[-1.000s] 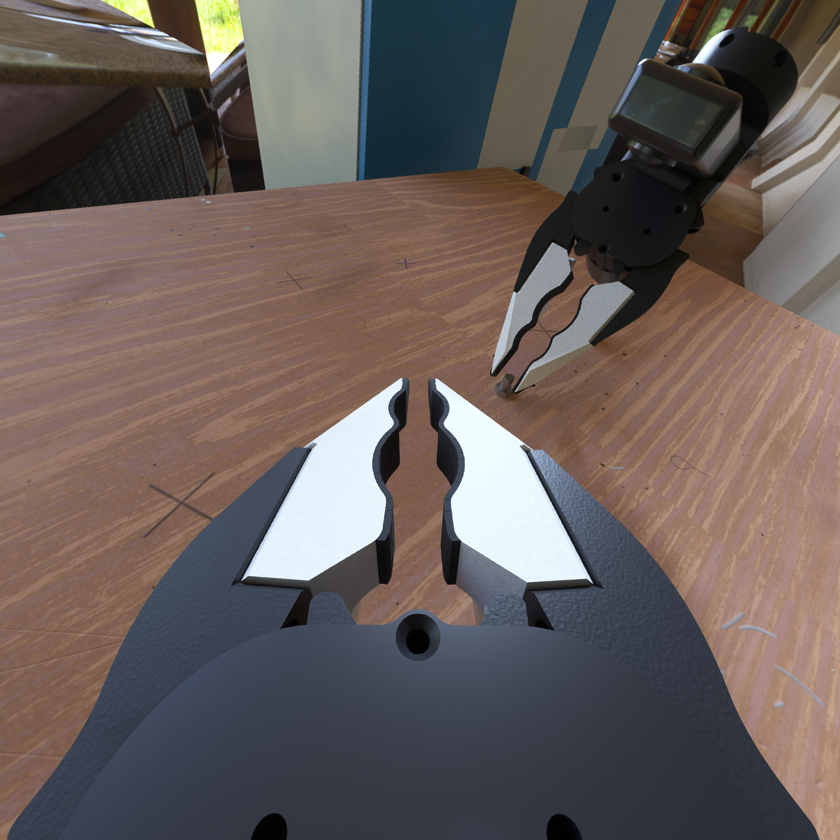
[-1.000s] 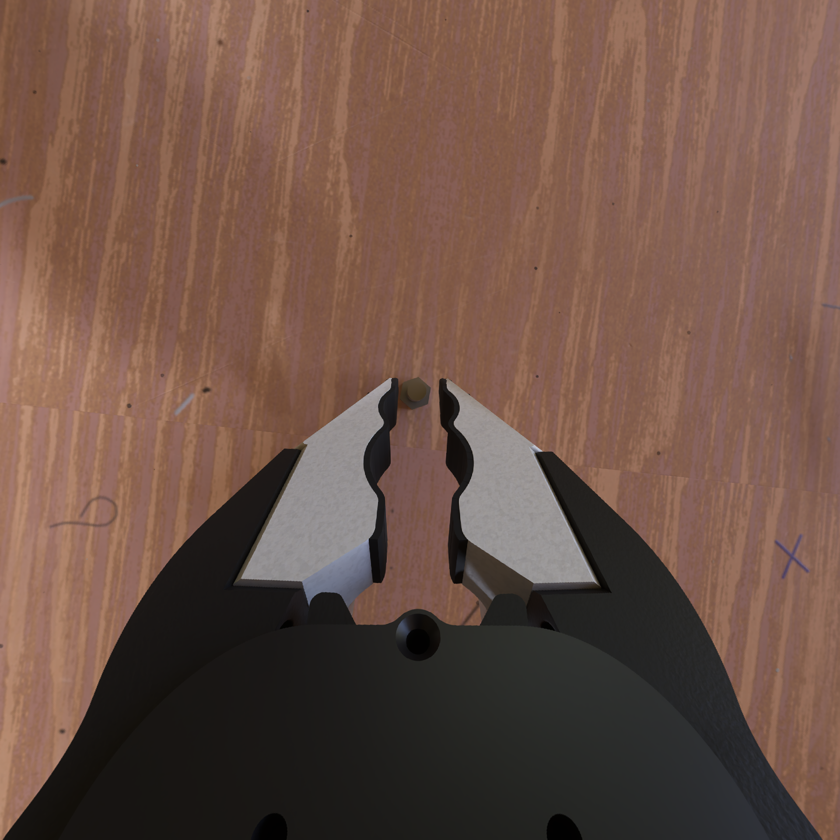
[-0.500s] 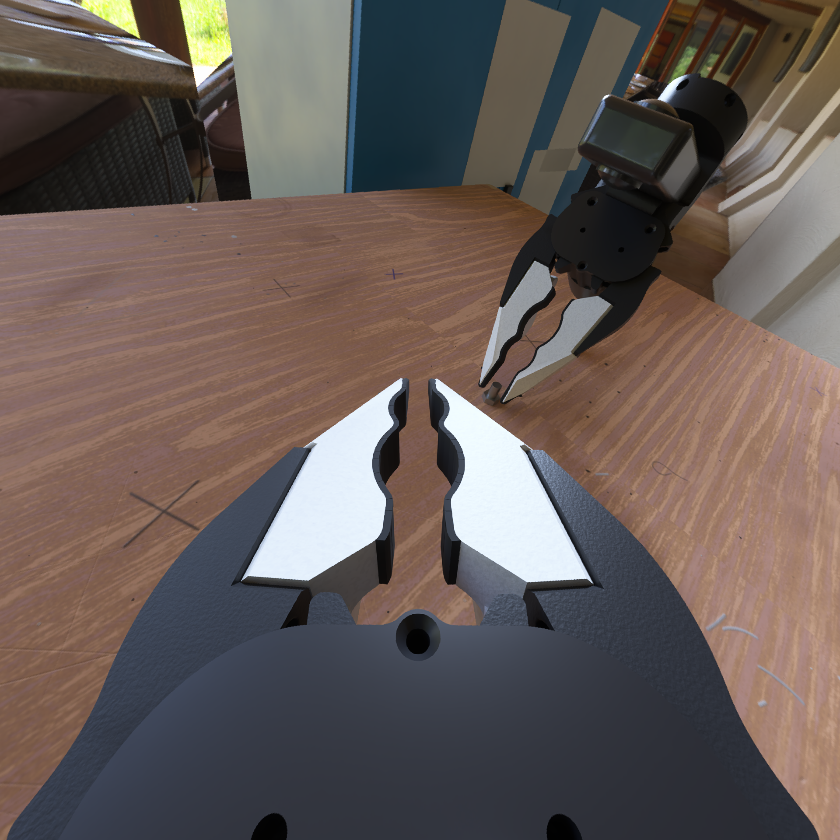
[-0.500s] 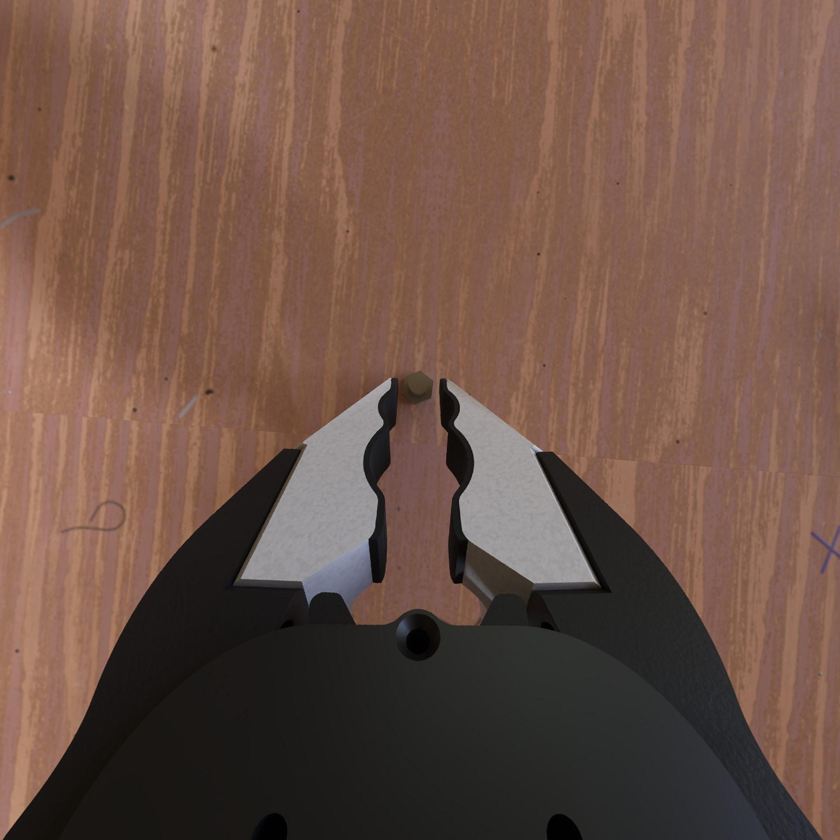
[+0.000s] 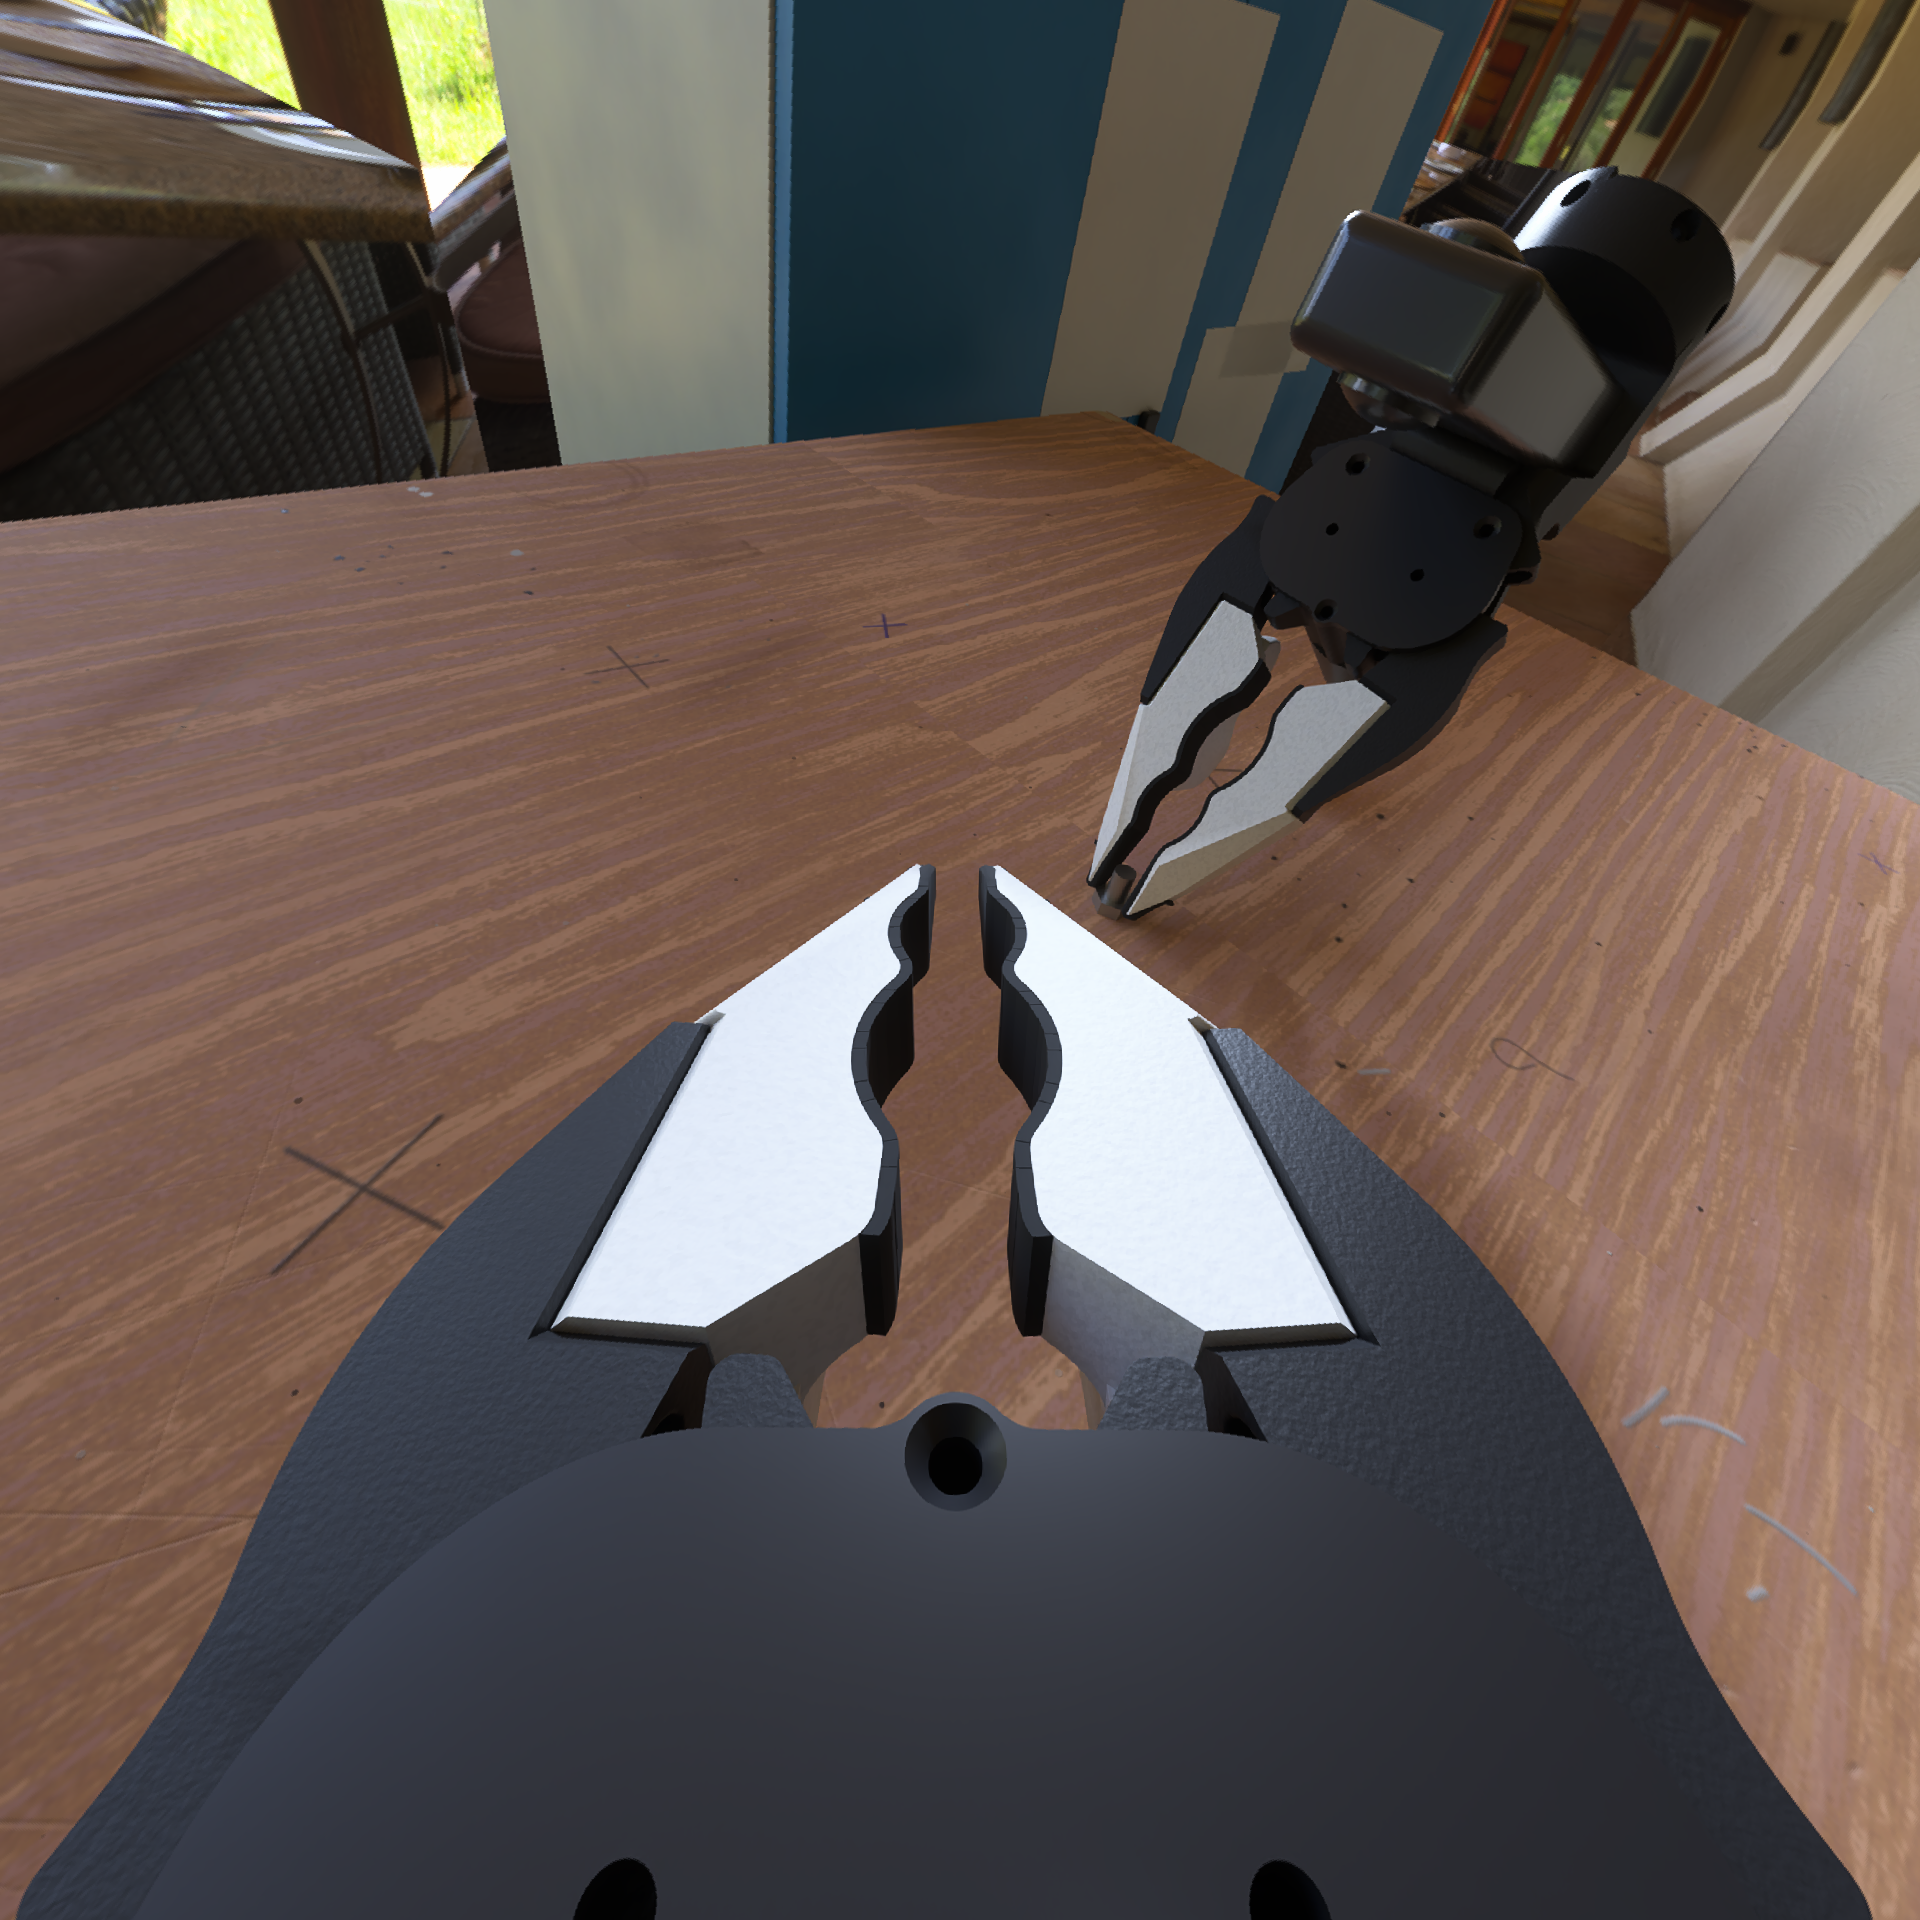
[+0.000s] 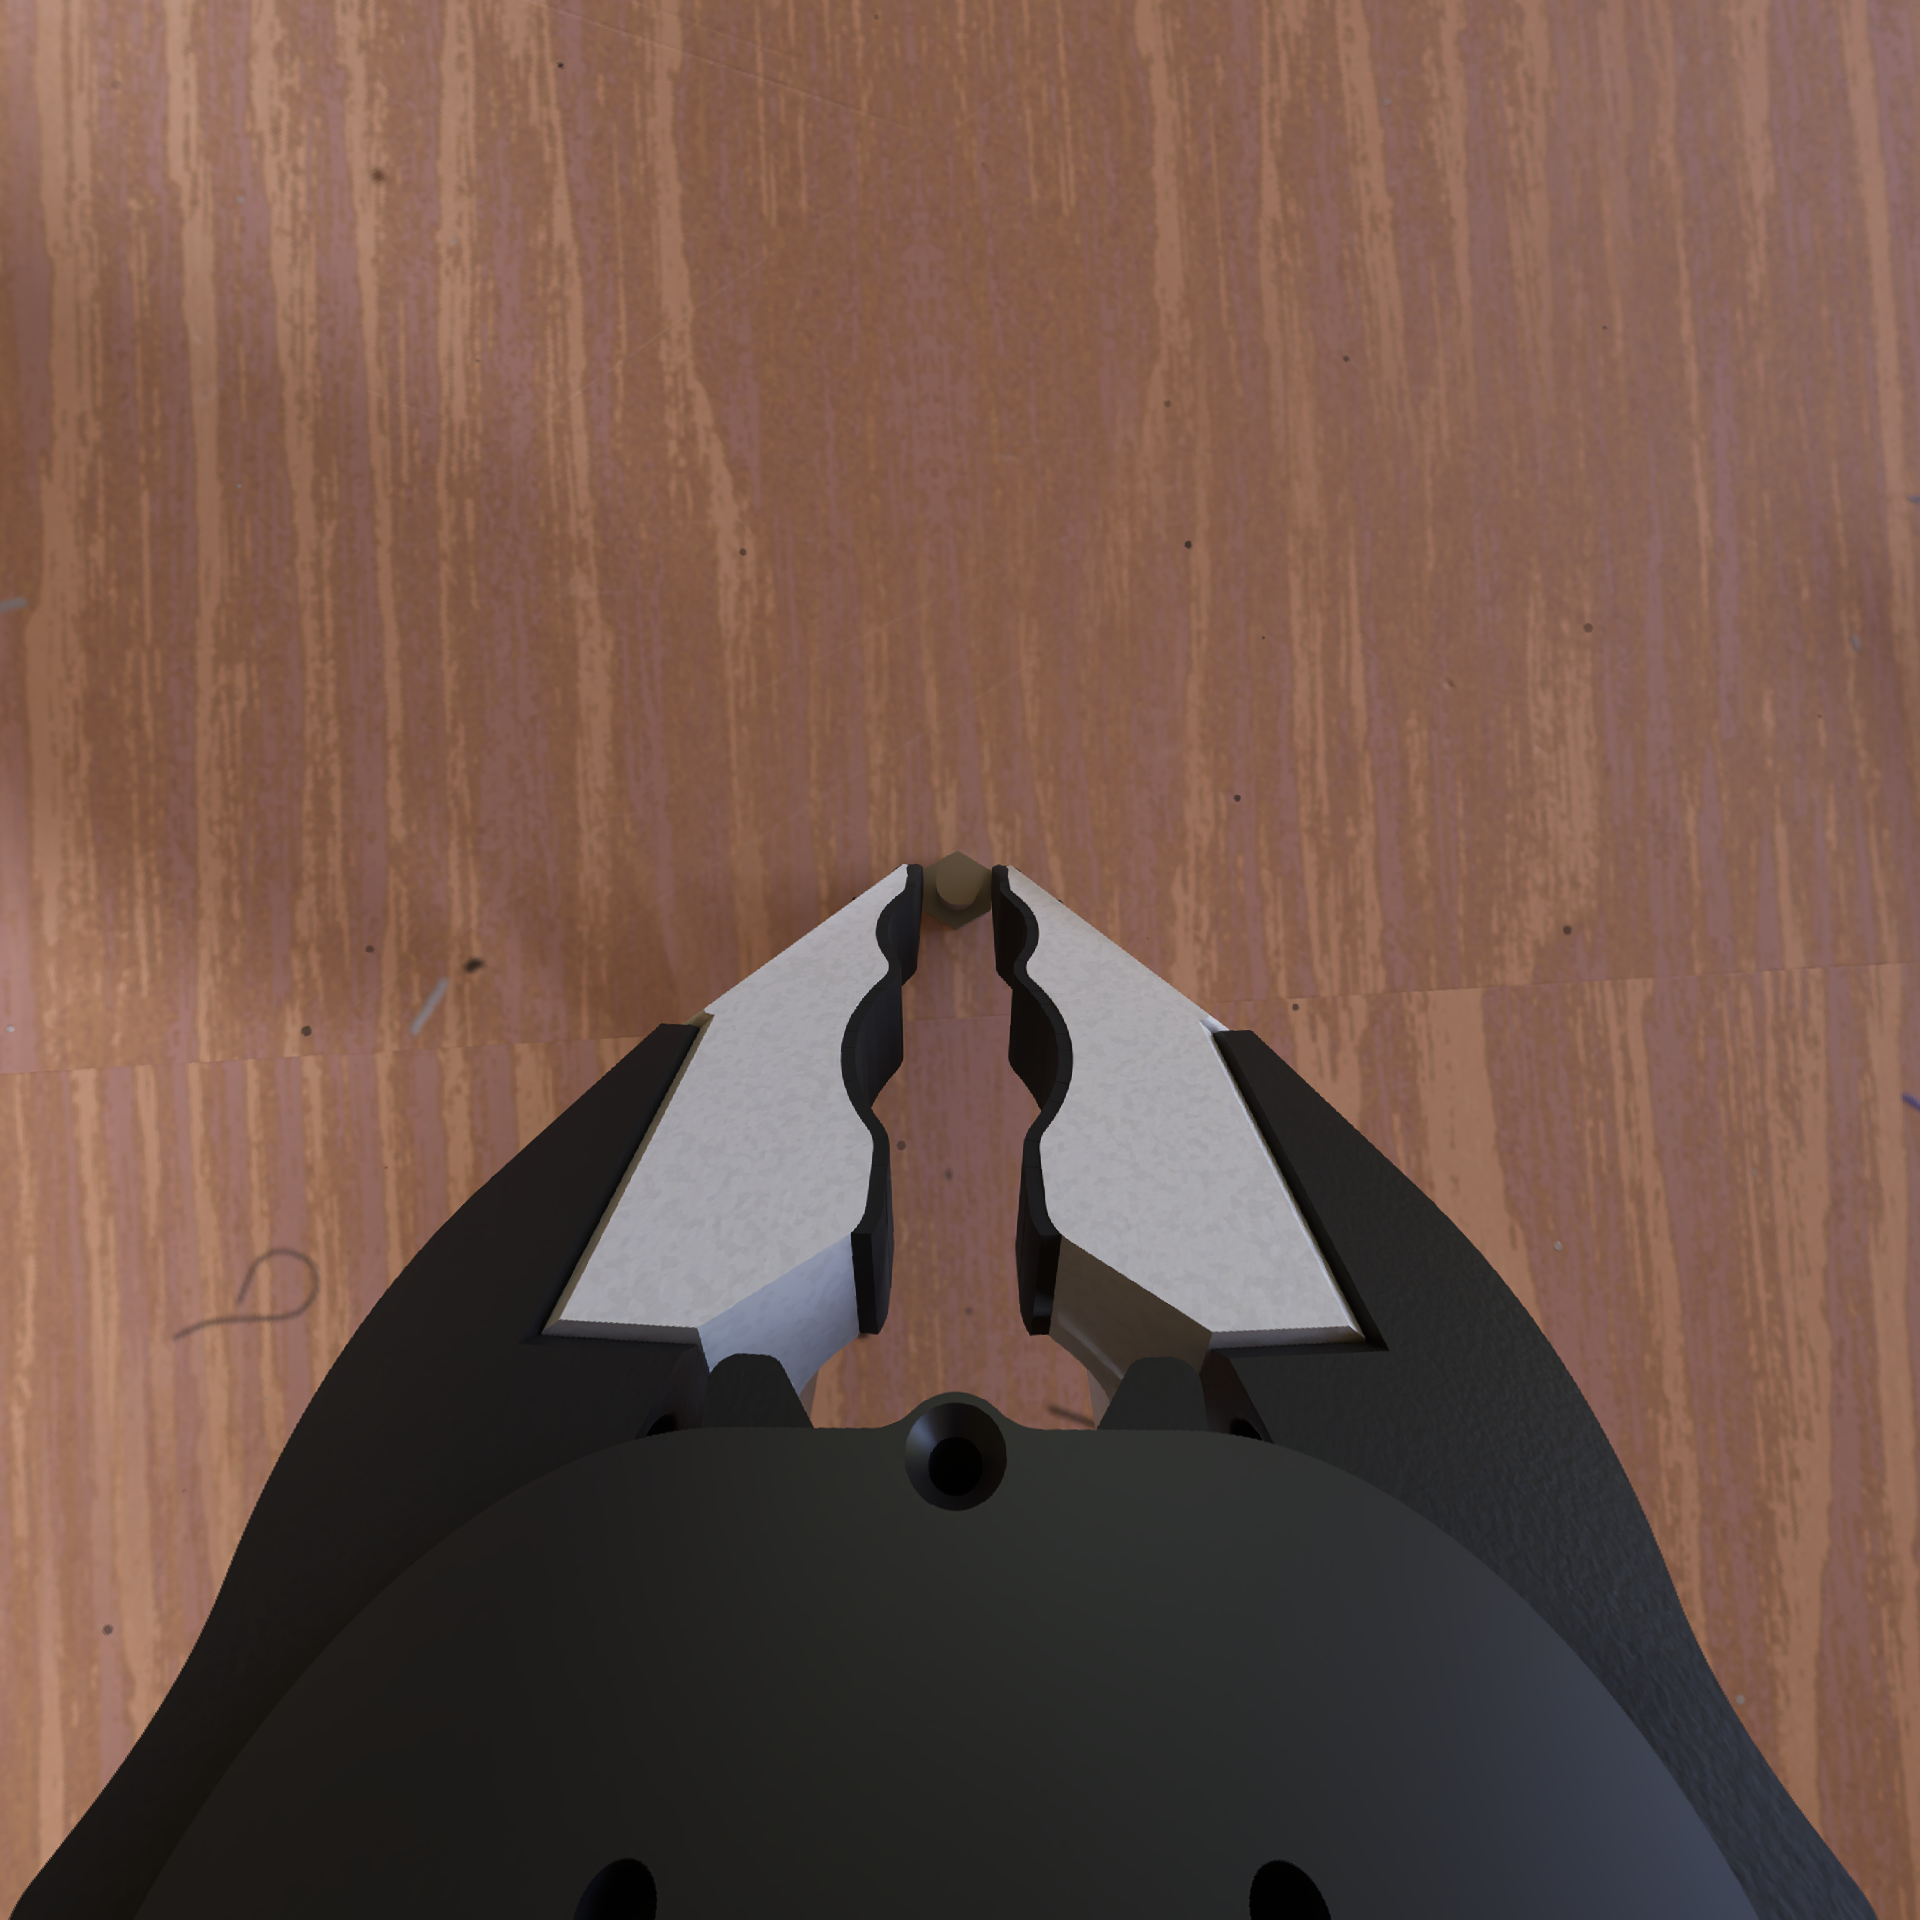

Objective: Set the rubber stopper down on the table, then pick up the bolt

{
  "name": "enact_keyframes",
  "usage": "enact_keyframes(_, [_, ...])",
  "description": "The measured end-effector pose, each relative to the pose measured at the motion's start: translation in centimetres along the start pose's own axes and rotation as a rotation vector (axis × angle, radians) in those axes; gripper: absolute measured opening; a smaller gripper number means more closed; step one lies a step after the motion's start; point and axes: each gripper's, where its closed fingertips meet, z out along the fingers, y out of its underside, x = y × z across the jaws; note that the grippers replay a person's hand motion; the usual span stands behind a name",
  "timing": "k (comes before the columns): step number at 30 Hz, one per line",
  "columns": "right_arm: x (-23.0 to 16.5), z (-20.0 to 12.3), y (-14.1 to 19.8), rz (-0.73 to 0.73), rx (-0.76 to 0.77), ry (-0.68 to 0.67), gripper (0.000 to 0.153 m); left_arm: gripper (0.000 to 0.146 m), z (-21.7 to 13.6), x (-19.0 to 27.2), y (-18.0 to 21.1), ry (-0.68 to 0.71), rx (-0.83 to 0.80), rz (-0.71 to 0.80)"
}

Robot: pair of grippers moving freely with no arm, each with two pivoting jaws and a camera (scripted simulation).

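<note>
The bolt [image 6: 956,886] is small and brownish and stands on its hex head on the wooden table [image 6: 935,416]. My right gripper [image 6: 956,883] points straight down with its two fingertips pressed close on either side of the bolt's shaft, and the bolt still rests on the table. In the left wrist view the right gripper [image 5: 1120,899] shows at the right with the bolt [image 5: 1117,885] between its tips. My left gripper [image 5: 957,883] hovers low over the table with its jaws nearly together and nothing between them. No rubber stopper is in view.
The table's far edge [image 5: 727,457] and right edge [image 5: 1662,675] show in the left wrist view. Pencil crosses [image 5: 358,1195] mark the wood. Walls, a blue panel [image 5: 914,208] and wicker furniture [image 5: 208,395] stand beyond the table.
The right gripper's jaws have narrowed around the bolt, which now sits squarely between the tips. The left gripper has shifted slightly, with its jaws unchanged.
</note>
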Motion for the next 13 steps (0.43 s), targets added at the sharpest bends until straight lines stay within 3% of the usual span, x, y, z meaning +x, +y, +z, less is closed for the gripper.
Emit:
enact_keyframes(6, [0.7, -1.7, -0.2, 0.043, 0.069, -0.007, 0.013, 0.008, 0.3, 0.2, 0.0, 0.004, -0.007, 0.007])
enact_keyframes(10, [2.8, -7.3, -1.4, 0.213, 0.308, -0.072, 0.013, 0.008, 1.1, 1.6, -0.7, 0.012, -0.035, 0.126])
enact_keyframes(13, [3.2, -10.7, -2.4, 0.258, 0.433, -0.136, 0.013, 0.01, 2.2, 3.1, -1.4, 0.028, -0.071, 0.275])
